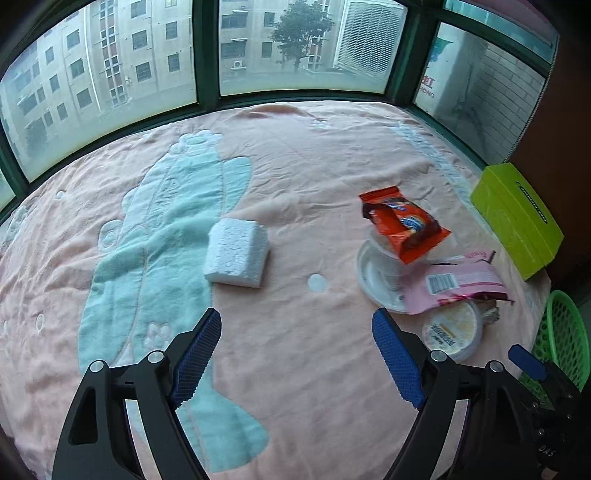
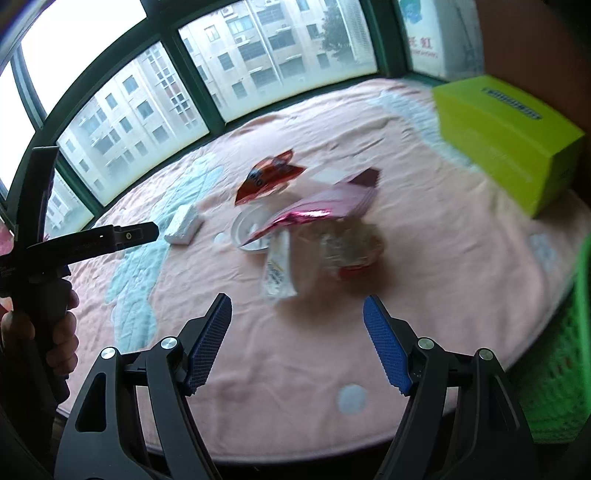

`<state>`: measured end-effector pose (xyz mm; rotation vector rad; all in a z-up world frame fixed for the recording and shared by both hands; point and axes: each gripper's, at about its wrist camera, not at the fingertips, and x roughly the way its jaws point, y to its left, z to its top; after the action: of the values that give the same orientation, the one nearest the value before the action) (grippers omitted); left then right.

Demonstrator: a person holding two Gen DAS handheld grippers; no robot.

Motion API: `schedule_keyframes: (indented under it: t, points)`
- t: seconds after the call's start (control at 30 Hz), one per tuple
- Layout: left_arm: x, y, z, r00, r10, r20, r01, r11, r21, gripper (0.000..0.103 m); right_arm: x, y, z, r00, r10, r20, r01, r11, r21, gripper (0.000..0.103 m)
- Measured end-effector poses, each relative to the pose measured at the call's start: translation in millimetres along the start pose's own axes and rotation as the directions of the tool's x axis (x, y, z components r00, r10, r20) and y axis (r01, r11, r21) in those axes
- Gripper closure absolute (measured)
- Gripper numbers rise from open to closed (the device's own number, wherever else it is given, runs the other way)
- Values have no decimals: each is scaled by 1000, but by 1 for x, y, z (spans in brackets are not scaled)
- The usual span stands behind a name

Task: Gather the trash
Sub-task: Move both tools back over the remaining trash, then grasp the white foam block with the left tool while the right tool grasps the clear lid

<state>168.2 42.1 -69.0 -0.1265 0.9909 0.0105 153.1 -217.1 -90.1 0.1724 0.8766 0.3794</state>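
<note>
- A pink blanket (image 1: 295, 155) with a pale blue cartoon figure (image 1: 155, 236) woven in covers the whole surface under the tool, the figure off to its left
- A lime-green box (image 1: 517, 218) sits ahead and to the right, at the blanket's edge
- Green-framed windows (image 1: 207, 51) run along the far side, with apartment blocks (image 1: 110, 59) and a tree (image 1: 299, 29) outside

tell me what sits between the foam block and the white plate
Only bare blanket with a pale dot woven in; no trash lies between the foam block and the plate. The left wrist view shows it clearly.
</note>
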Motion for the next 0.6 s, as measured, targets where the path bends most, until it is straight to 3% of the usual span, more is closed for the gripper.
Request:
schedule_keyframes:
  t: [0.13, 0.6]
  points:
    - [10, 17, 5, 1000, 13, -3, -13, 1000, -22, 22, 20, 0, 4, 1000, 16, -23, -15, 999, 39, 32]
    - [63, 48, 35, 998, 42, -52, -43, 999, -22, 20, 59, -5, 10, 996, 50, -71, -39, 990, 137, 58]
